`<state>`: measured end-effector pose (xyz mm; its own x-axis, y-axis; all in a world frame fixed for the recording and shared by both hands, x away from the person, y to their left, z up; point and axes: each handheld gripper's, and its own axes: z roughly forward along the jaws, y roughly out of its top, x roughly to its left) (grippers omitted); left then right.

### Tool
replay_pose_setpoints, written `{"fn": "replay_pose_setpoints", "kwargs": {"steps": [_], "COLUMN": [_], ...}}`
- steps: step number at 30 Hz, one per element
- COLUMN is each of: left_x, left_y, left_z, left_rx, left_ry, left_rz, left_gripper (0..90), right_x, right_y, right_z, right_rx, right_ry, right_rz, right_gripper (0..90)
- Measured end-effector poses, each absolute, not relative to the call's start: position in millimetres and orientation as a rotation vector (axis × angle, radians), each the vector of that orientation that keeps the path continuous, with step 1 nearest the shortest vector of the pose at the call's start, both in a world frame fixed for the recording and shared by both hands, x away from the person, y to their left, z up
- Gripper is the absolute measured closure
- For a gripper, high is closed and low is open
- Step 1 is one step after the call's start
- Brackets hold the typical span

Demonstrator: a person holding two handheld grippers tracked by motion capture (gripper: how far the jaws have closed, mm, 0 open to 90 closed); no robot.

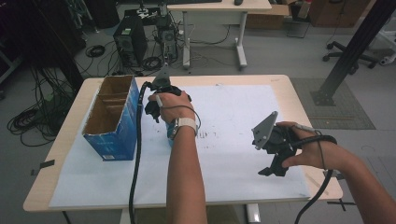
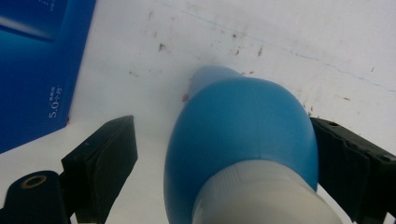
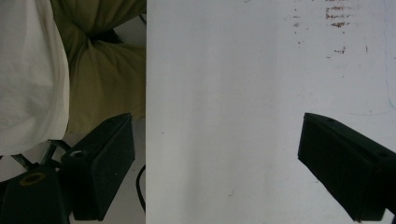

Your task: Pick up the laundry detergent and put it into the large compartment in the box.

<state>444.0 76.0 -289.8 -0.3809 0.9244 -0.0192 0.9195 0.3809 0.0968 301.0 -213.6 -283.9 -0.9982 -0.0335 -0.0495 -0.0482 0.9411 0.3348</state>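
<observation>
A blue bottle point(image 2: 243, 126) with a white cap lies on the white sheet point(image 2: 280, 42), cap end toward the left gripper's camera. My left gripper point(image 2: 222, 126) straddles it. The right-hand pad point(image 2: 341, 163) rests against the bottle's side, while the left-hand pad point(image 2: 105, 163) stands a gap away. In the high view the left gripper point(image 1: 153, 111) sits beside the blue box point(image 1: 114, 126), and the hand and wrist hide most of the bottle. My right gripper point(image 1: 273, 170) hovers open over bare sheet near the table's front right, with nothing between its jaws point(image 3: 215, 121).
The blue box is open at the top with cardboard dividers inside and stands at the table's left point(image 2: 32, 70). The white sheet point(image 1: 233, 121) covers most of the wooden table point(image 1: 299, 93). The near table edge and the person's clothing appear in the right gripper view.
</observation>
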Motion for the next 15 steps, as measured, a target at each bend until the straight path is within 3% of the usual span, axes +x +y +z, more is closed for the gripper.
{"fn": "replay_pose_setpoints", "kwargs": {"steps": [15], "left_x": [443.3], "left_y": [76.8], "left_z": [-294.5], "left_rx": [1.715], "left_ry": [2.545], "left_rz": [0.109], "left_gripper": [16.2], "right_x": [301.1], "right_y": [-214.8], "right_z": [-284.4], "right_rx": [-0.059], "right_ry": [3.053], "right_rz": [0.529], "right_gripper": [11.4]}}
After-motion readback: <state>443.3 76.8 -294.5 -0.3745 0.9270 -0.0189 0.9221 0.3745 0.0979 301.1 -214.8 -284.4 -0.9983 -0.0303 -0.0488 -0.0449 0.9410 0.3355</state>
